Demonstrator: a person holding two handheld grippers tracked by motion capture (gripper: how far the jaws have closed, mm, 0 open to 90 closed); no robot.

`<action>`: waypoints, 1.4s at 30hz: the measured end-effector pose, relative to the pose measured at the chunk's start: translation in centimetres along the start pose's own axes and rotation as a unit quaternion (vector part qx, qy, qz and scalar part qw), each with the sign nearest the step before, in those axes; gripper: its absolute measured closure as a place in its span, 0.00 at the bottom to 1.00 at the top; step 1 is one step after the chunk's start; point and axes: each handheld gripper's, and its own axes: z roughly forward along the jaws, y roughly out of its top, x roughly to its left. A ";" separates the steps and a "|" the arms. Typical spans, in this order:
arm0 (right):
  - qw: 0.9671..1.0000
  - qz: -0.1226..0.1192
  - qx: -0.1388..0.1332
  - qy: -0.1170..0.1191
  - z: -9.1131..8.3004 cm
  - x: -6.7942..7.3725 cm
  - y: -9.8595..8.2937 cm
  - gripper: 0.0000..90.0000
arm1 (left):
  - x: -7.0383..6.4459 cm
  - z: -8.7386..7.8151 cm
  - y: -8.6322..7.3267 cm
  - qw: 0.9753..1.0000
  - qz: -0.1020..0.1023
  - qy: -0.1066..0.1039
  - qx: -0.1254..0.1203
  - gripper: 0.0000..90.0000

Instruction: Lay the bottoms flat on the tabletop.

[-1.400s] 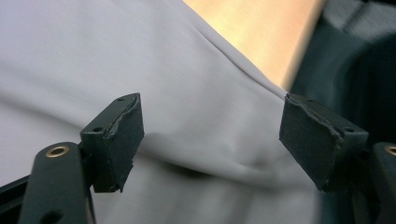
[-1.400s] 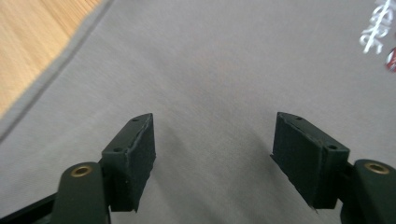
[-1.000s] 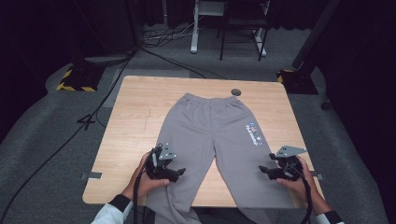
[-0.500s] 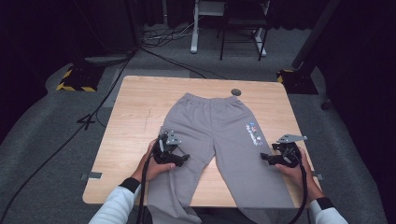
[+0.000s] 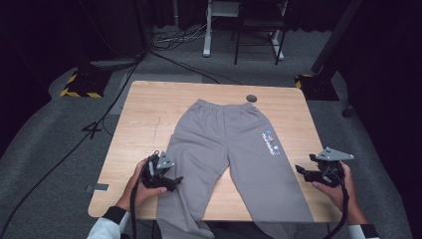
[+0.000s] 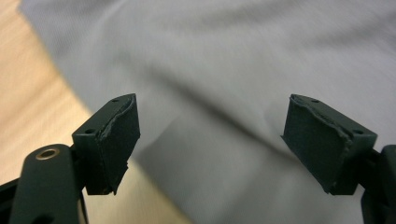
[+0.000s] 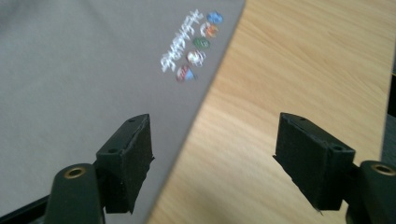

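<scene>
Grey sweatpants (image 5: 234,154) are lying flat on table (image 5: 144,114); you're holding left gripper (image 6: 210,135) over their left leg edge, right gripper (image 7: 212,144) at their right edge, both w/ jaws spread wide, gripping nothing.

Wooden table (image 5: 144,124), small dark round object (image 5: 252,98) near its far edge, cables (image 5: 169,52) on grey floor (image 5: 45,149)

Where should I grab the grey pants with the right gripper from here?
Judging by the pose, take the pants at the outer leg edge, coming in from the table's right side. The right gripper is open and straddles that flat-lying edge, so slide one jaw under.
</scene>
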 end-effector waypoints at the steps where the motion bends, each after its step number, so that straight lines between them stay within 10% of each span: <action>1: 1.000 0.001 0.003 -0.002 -0.1 -0.1 -0.4 0.30 | -0.1 -0.6 -0.6 1.000 -0.001 -0.001 -0.004 0.21; 14: 0.998 0.052 0.023 -0.016 -0.6 -1.2 -5.3 0.28 | -0.4 -3.4 -5.4 0.999 -0.030 0.031 -0.006 0.20; 20: 0.998 0.065 0.017 0.003 0.2 -1.1 -6.0 0.24 | 0.4 -4.2 -7.1 0.996 -0.076 0.036 -0.017 0.17; 42: 0.997 0.080 0.001 0.005 0.6 -1.1 -6.3 0.22 | 0.4 -4.2 -7.2 0.994 -0.092 0.058 -0.024 0.18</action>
